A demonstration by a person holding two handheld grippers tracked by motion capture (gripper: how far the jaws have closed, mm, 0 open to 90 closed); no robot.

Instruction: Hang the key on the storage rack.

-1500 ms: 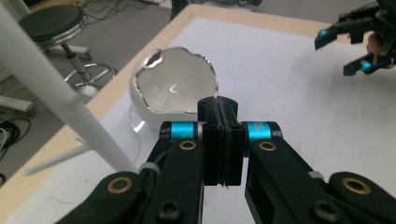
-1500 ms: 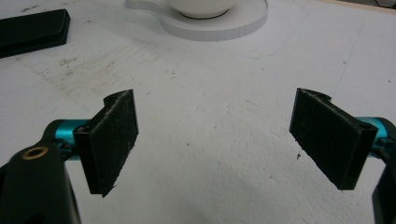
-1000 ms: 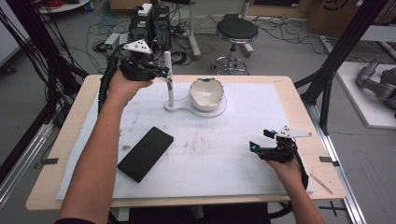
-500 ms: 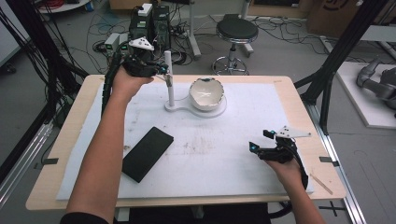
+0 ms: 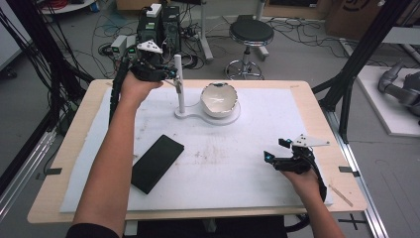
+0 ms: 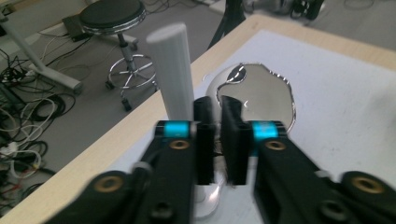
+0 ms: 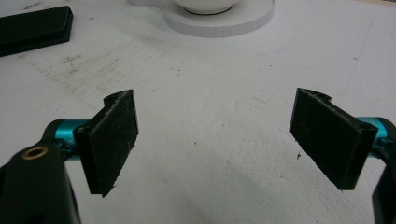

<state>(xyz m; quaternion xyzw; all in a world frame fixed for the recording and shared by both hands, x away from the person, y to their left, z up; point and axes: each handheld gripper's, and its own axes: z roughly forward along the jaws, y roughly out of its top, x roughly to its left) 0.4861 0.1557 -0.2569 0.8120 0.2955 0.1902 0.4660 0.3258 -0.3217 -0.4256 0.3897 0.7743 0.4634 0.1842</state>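
White post (image 5: 179,84) and white bowl (image 5: 218,98) on a white stand base (image 5: 190,114). Black slab (image 5: 157,162) noted on stained white mat (image 5: 247,144). Light wood table (image 5: 317,106). Gripper jaws black with cyan bands.

Post (image 5: 179,84) left of bowl (image 5: 218,99) on stand, far side; tablet (image 5: 157,163) near-left on mat (image 5: 237,163).

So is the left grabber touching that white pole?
Cannot tell. In the left gripper view the left gripper has its jaws nearly shut beside the white pole, which rises right behind one jaw, so neither contact nor a gap is plain.
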